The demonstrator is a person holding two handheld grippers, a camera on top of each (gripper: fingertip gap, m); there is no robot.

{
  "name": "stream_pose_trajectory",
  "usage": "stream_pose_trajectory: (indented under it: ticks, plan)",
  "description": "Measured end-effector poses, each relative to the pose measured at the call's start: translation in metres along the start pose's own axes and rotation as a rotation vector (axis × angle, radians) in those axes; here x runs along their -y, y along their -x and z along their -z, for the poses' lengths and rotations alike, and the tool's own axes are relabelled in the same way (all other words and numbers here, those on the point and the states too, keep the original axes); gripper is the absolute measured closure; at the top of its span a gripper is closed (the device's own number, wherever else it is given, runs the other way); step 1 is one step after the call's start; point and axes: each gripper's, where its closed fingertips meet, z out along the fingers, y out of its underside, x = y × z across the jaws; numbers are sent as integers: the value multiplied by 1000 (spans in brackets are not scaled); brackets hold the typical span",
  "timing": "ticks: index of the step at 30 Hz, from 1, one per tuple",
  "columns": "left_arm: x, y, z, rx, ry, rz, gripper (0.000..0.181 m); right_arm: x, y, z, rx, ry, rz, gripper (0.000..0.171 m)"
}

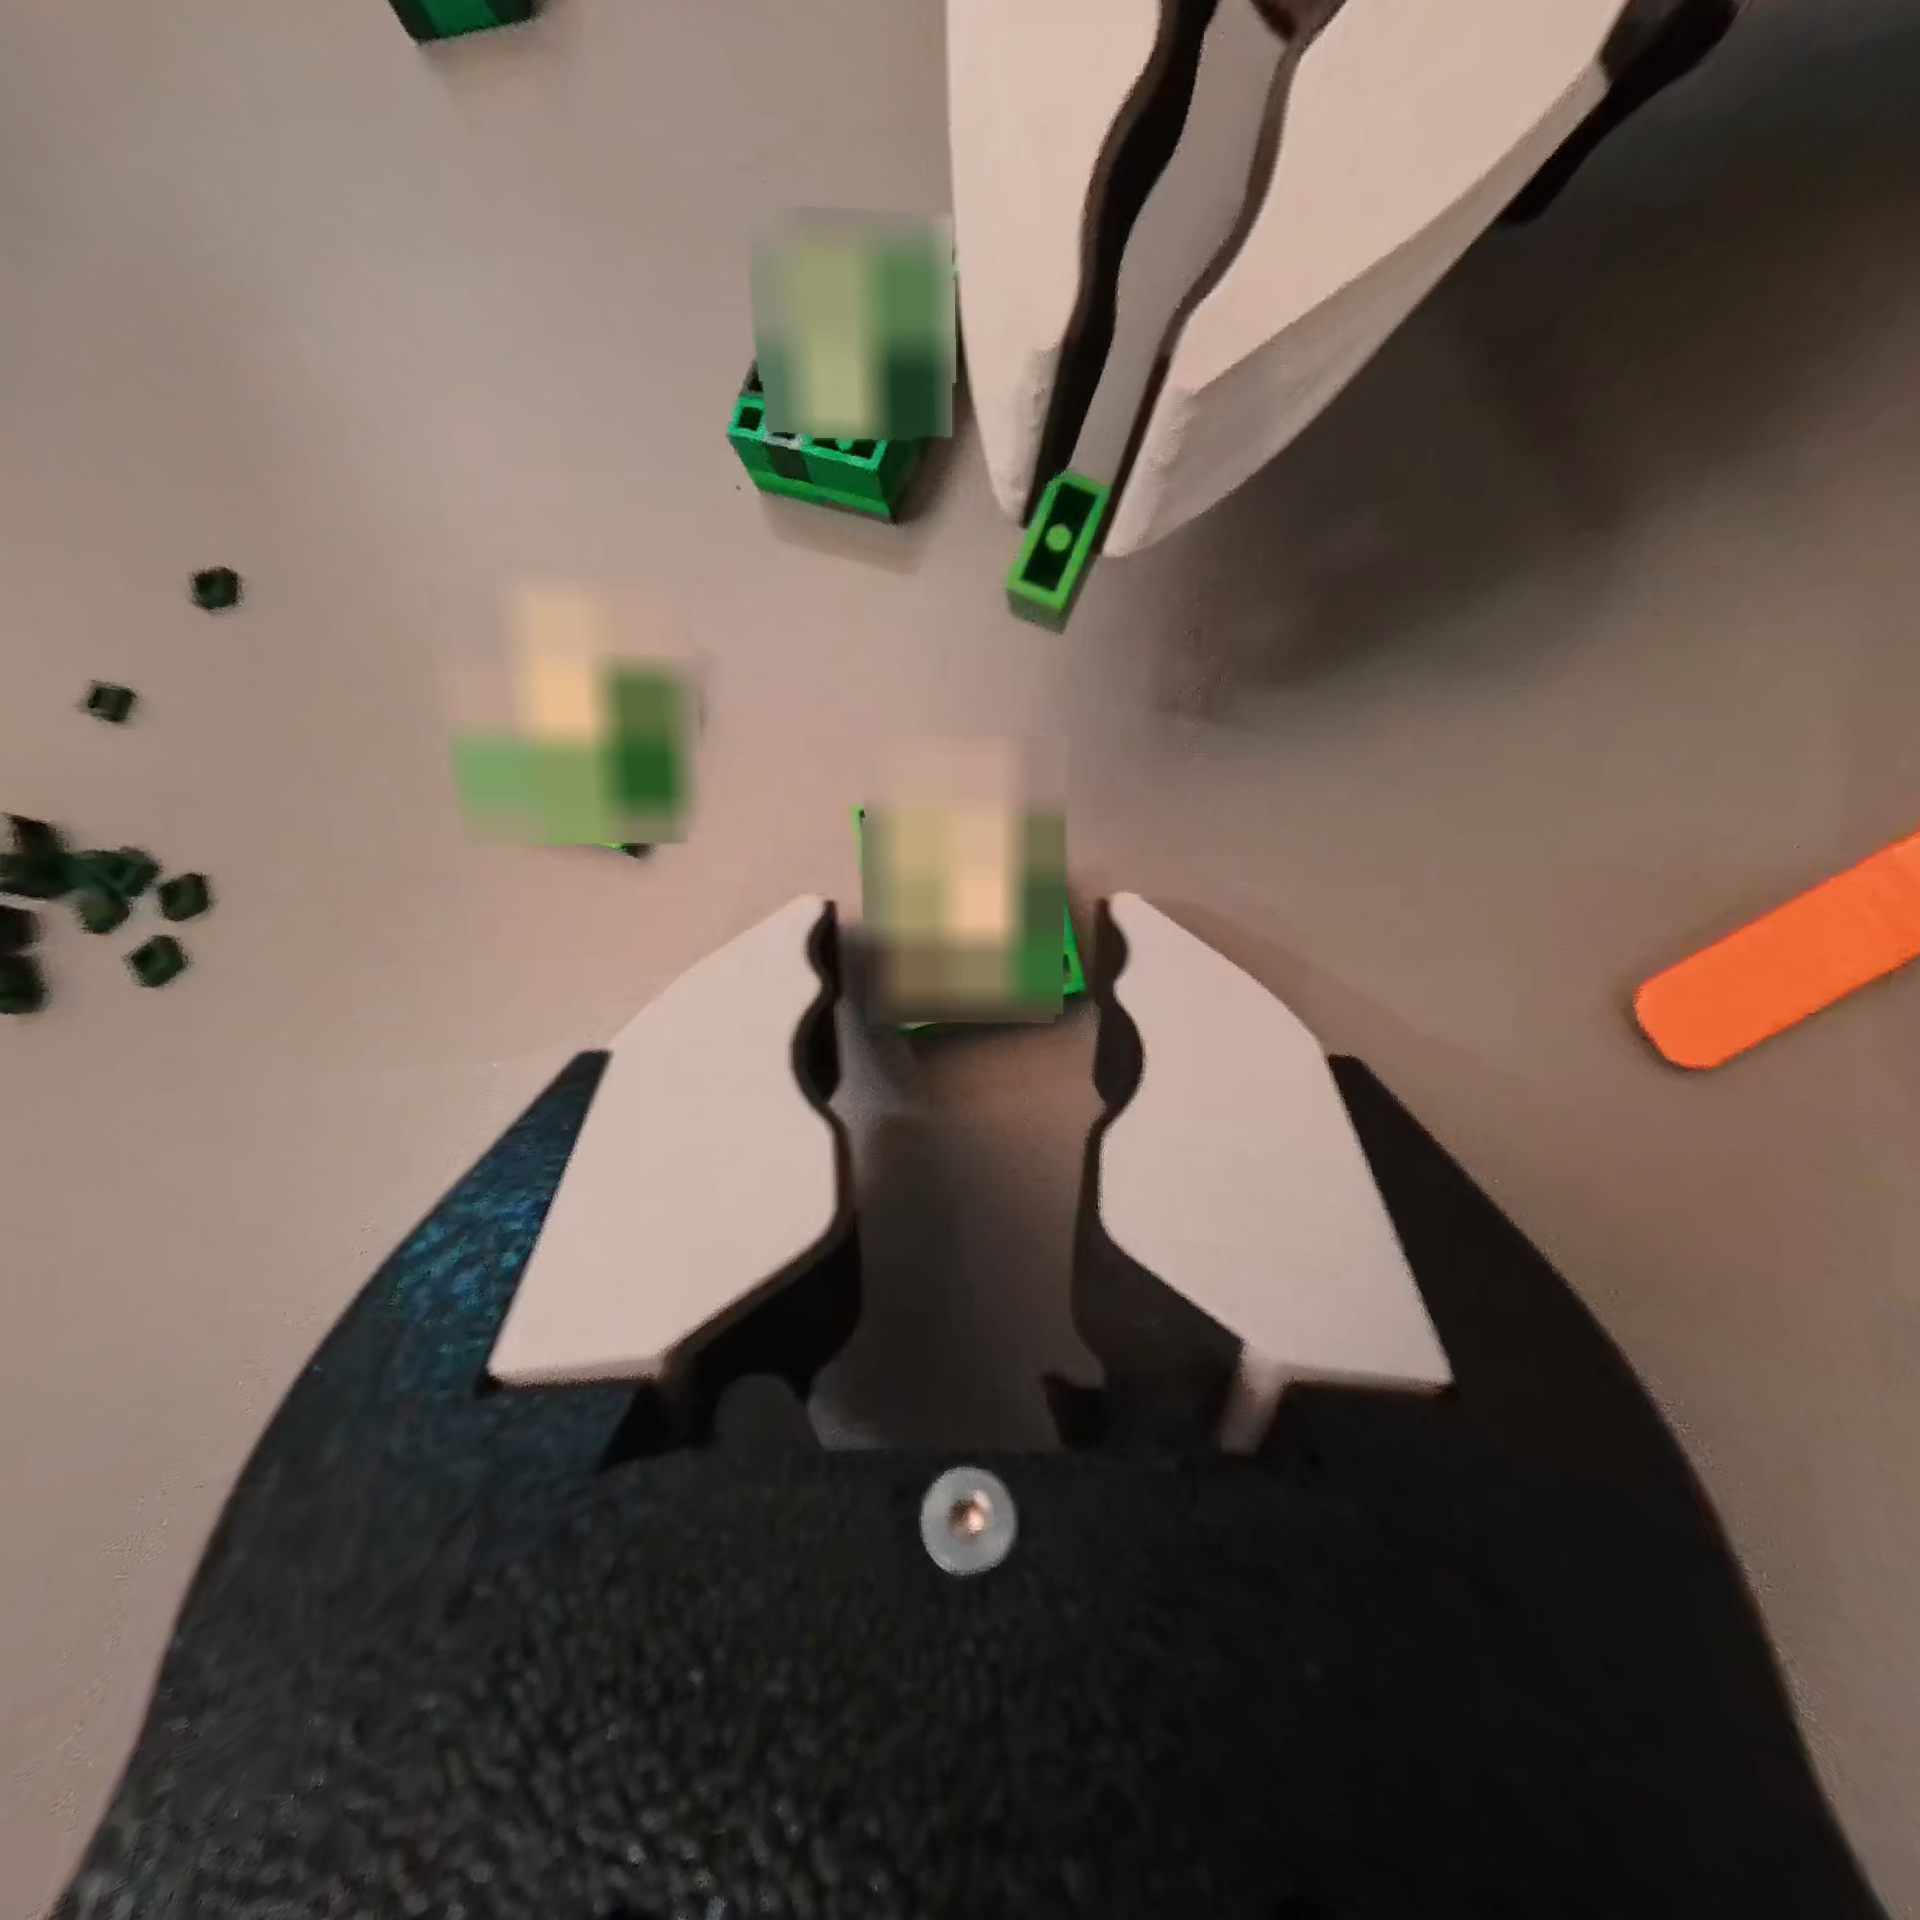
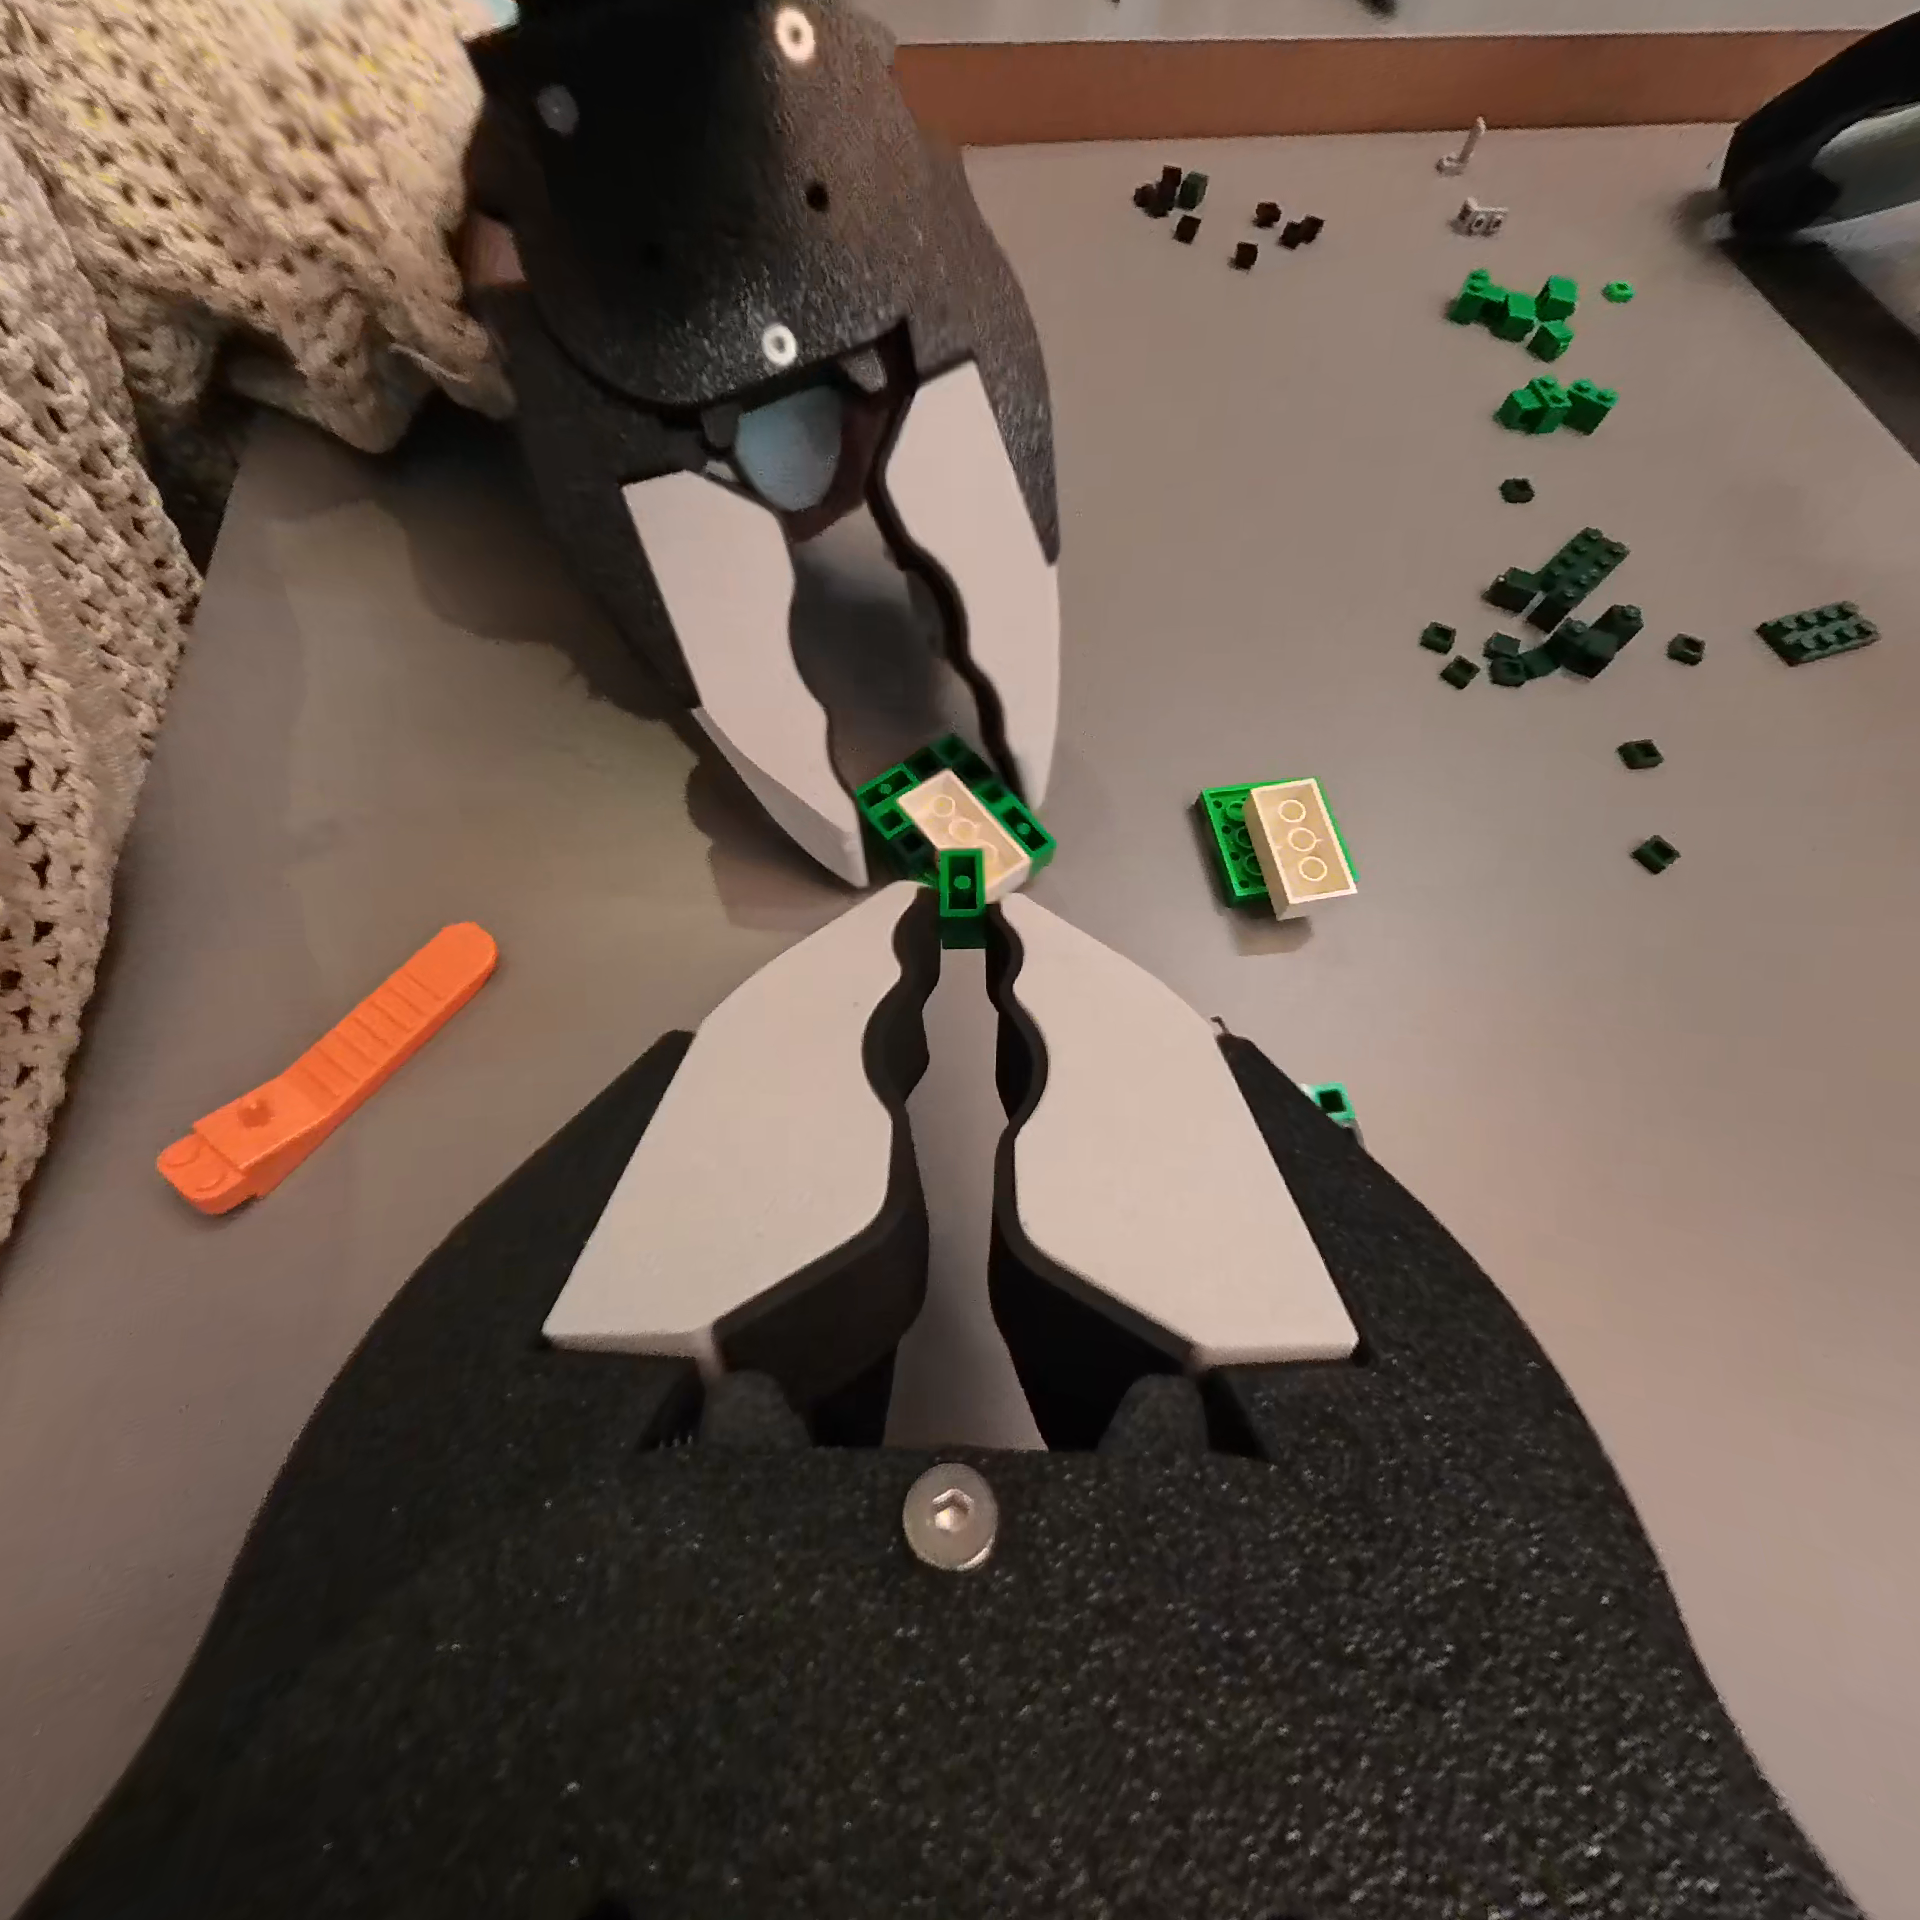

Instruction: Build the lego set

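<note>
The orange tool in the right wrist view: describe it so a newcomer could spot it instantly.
Start at the knitted beige cloth draped along the left edge of the grey table. Just right of it, the orange tool lies flat and alone, left of the right gripper. It is the only orange, long piece; everything else is green, dark or cream.

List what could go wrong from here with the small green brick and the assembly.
1. The right gripper pinches the small green brick only at its fingertips; pressing down may twist or pop it free.
2. The left gripper stands open around the green-and-cream assembly, so a push could slide it across the table.
</note>
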Motion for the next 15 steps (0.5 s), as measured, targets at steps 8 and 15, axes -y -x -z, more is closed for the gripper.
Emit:
stream_pose_trajectory:
  ticks: [8, 15]
  plan:
    - [30, 1, 8, -53, -282, -16, 145, 6, 1, 6, 16, 35, 68, 163]
    - [58, -5, 32, -140, -518, 78, 146, 49, 9, 28, 60, 131, 145, 163]
